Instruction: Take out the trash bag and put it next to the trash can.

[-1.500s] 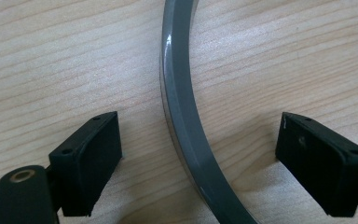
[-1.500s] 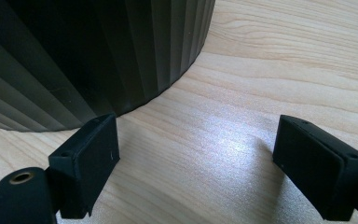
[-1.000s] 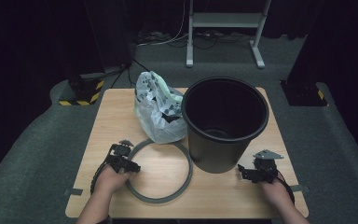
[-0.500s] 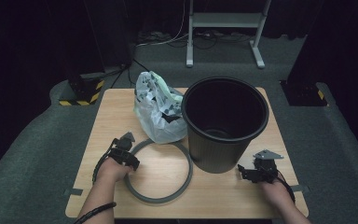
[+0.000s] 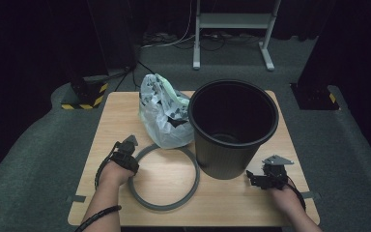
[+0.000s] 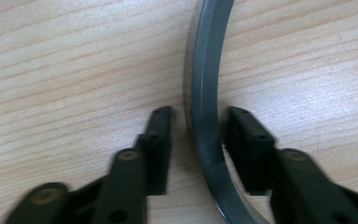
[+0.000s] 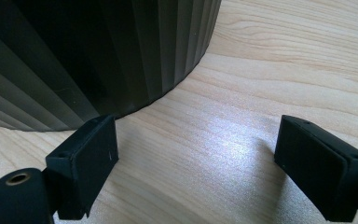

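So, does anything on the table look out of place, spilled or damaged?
Nothing stands out. The black bin stands upright, the grey ring lies flat beside it, and the plastic bag sits crumpled but unspilled behind the ring.

Bucket upright on the table, right of centre; bag touching its left side; ring flat in front of bag, left of bucket; left hand-held gripper astride ring's left edge; right hand-held gripper before bucket's right
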The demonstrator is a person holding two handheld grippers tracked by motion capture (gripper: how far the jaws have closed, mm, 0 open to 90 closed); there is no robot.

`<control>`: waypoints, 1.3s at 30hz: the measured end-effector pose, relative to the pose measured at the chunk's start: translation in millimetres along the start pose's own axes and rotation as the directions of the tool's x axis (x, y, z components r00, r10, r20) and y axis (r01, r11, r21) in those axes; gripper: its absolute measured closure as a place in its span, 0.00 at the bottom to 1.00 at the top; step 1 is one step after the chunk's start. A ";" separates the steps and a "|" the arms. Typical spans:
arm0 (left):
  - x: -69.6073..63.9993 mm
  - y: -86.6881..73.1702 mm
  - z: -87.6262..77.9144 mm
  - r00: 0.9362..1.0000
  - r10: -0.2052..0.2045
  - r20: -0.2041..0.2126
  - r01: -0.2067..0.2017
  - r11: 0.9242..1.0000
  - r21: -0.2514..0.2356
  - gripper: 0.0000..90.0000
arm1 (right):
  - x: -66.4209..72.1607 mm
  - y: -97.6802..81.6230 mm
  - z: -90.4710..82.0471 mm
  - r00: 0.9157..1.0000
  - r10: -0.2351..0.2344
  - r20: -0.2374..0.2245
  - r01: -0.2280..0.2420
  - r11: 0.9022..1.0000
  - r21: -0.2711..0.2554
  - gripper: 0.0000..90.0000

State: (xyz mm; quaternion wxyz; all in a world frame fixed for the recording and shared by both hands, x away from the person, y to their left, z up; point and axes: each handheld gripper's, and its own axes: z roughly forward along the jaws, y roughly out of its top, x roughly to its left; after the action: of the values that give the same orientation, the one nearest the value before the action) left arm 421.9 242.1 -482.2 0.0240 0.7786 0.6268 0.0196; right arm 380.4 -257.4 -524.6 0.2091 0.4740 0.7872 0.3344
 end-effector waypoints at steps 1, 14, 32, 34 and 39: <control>-0.4 0.1 0.0 1.000 0.004 0.002 -0.004 1.000 0.000 0.75 | 0.0 0.0 0.0 1.000 0.001 0.000 -0.001 1.000 0.001 0.14; 2.8 -4.8 -1.0 0.998 0.062 0.005 -0.062 0.998 -0.021 0.85 | 0.7 -0.3 -0.3 1.000 0.003 0.001 -0.003 1.000 0.001 0.14; 14.7 -15.6 -1.2 0.997 0.050 0.052 -0.047 0.997 -0.065 0.87 | 1.2 -0.6 -0.6 1.000 0.004 -0.001 -0.004 1.000 0.001 0.14; 19.0 -17.1 -1.1 0.996 0.035 0.078 -0.030 0.997 -0.067 0.87 | 1.1 -0.6 -0.6 1.000 0.002 -0.001 -0.002 1.000 0.000 0.14; 23.3 -20.4 -3.3 0.991 0.010 0.135 0.001 0.997 -0.082 0.87 | 1.1 -0.8 -0.8 1.000 0.003 -0.002 -0.003 1.000 0.000 0.14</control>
State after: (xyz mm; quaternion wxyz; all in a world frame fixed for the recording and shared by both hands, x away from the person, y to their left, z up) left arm 406.7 269.3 -480.2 0.0983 0.7779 0.6207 -0.0074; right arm 378.9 -256.9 -524.6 0.2080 0.4749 0.7868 0.3350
